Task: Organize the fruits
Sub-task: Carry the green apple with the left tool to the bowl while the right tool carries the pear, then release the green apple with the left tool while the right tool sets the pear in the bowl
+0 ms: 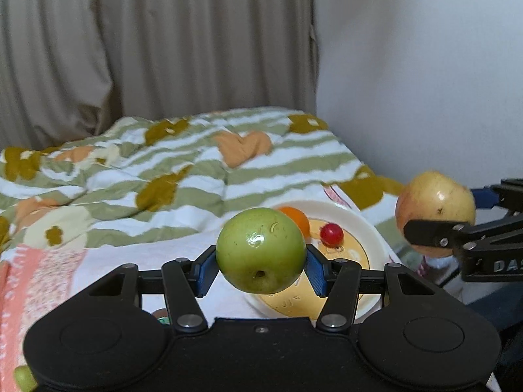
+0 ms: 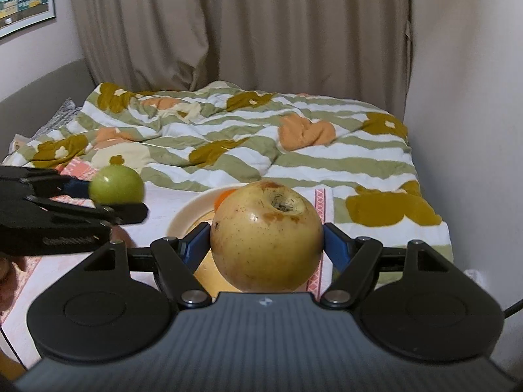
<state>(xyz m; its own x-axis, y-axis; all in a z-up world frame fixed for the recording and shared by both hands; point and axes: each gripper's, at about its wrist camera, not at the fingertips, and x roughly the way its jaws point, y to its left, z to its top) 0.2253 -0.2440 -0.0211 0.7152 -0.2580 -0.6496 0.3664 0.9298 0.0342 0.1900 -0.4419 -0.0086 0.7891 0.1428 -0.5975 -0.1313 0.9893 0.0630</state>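
Observation:
My left gripper (image 1: pixel 261 266) is shut on a green apple (image 1: pixel 261 250) and holds it in the air just in front of a white plate (image 1: pixel 366 225). The plate holds an orange (image 1: pixel 295 219) and a small red fruit (image 1: pixel 331 234). My right gripper (image 2: pixel 266 245) is shut on a large yellow apple (image 2: pixel 266 235) above the plate (image 2: pixel 183 219). In the left wrist view the yellow apple (image 1: pixel 434 210) hangs to the right of the plate. In the right wrist view the green apple (image 2: pixel 116 184) is at the left.
The plate sits on a white and pink towel (image 1: pixel 49 271) on a bed with a green-striped floral blanket (image 1: pixel 183 170). A wall (image 1: pixel 425 65) runs along the right and a curtain (image 1: pixel 163 39) hangs behind. Another small green fruit (image 1: pixel 23 377) lies at the lower left.

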